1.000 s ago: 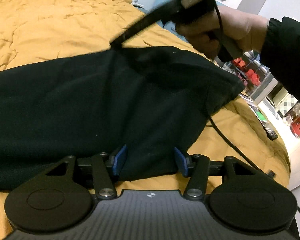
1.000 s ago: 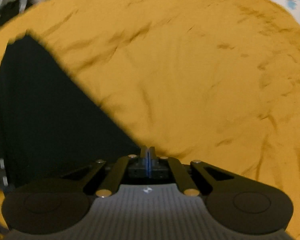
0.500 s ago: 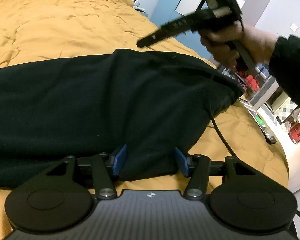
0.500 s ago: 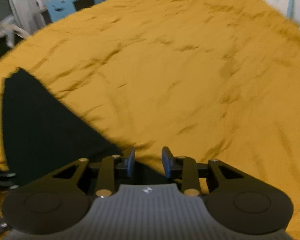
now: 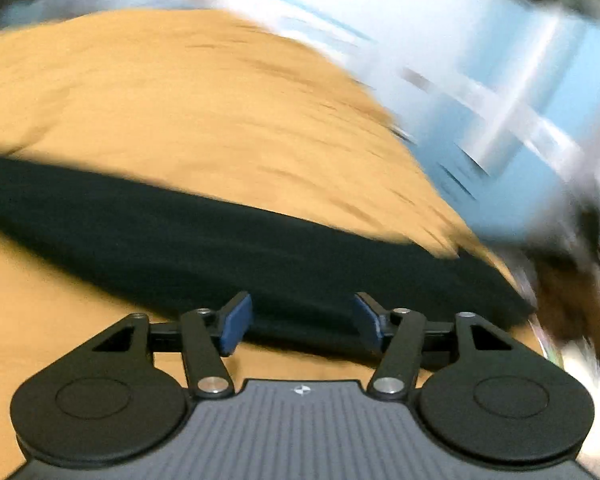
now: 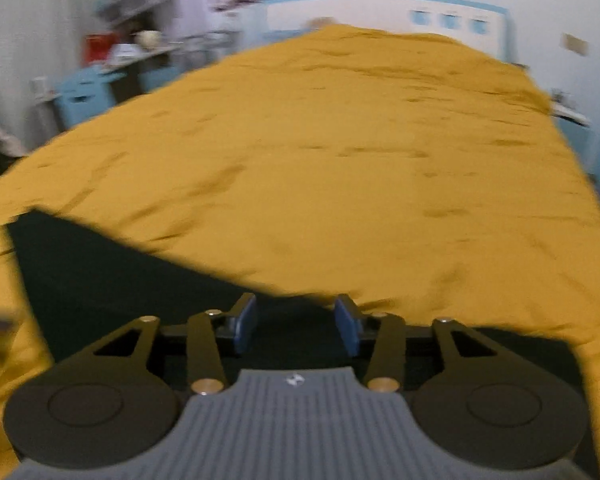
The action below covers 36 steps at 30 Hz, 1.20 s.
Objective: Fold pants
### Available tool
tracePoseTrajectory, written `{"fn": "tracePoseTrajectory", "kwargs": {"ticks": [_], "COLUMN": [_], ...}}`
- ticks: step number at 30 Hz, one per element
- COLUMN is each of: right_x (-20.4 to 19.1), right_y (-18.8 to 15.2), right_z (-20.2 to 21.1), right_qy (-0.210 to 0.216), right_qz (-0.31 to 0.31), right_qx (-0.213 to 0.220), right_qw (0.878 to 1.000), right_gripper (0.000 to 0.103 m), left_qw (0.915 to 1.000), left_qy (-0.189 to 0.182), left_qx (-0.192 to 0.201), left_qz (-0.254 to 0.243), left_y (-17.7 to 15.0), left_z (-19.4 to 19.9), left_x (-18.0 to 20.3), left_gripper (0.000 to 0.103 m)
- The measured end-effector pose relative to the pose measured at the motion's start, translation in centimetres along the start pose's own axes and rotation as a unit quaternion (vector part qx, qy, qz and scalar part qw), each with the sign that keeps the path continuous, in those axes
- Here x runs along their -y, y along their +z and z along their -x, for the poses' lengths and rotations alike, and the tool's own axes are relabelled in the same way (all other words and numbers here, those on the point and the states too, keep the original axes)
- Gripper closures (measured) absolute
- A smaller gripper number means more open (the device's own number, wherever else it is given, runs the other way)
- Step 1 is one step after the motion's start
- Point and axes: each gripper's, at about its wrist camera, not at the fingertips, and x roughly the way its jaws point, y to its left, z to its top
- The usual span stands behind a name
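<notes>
Yellow bedspread (image 6: 340, 140) under flat black pants (image 5: 228, 240)

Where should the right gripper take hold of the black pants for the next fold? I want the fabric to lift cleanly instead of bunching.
Probably the far corner of the black pants, pinching both layers at the edge. There the cloth lies flat on the yellow bedspread with two free edges meeting. Come in low from the bedspread side. The right gripper is already open; so is the left gripper.
</notes>
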Motion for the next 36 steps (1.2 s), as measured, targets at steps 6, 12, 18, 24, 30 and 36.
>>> {"fn": "tracePoseTrajectory", "kwargs": {"ticks": [6,12,18,24,30,36], "right_x": [-11.9,-22.0,-26.2,-27.4,-28.1,-28.1], "right_y": [-2.5,-2.8,-2.7,-4.1,-3.6,-2.6], "right_z": [-3.8,-8.4,-11.8,-14.4,-13.9,-14.8], "right_qy": [0.088,0.103,0.090,0.061,0.051,0.076], "right_qz": [0.011,0.058,0.122,0.149,0.155,0.108], "right_qx": [-0.021,-0.027,-0.042,-0.055,-0.049,-0.025], "right_qw": [0.996,0.993,0.988,0.985,0.985,0.991], "right_gripper": [0.059,0.059,0.061,0.060,0.061,0.064], "left_qw": [0.9707,0.9415,0.9238,0.9056,0.8987,0.9034], "left_qy": [0.116,0.120,0.115,0.111,0.092,0.098], "left_qx": [0.064,0.081,0.098,0.114,0.160,0.159], "left_qz": [0.201,0.304,0.352,0.393,0.398,0.386], "left_y": [4.5,6.1,6.3,6.6,7.1,6.9], "left_z": [4.8,4.4,2.9,2.0,1.9,1.4], "left_x": [-14.3,-22.9,-26.9,-28.8,-31.6,-31.8], "left_gripper": [0.025,0.025,0.027,0.031,0.099,0.099]}}
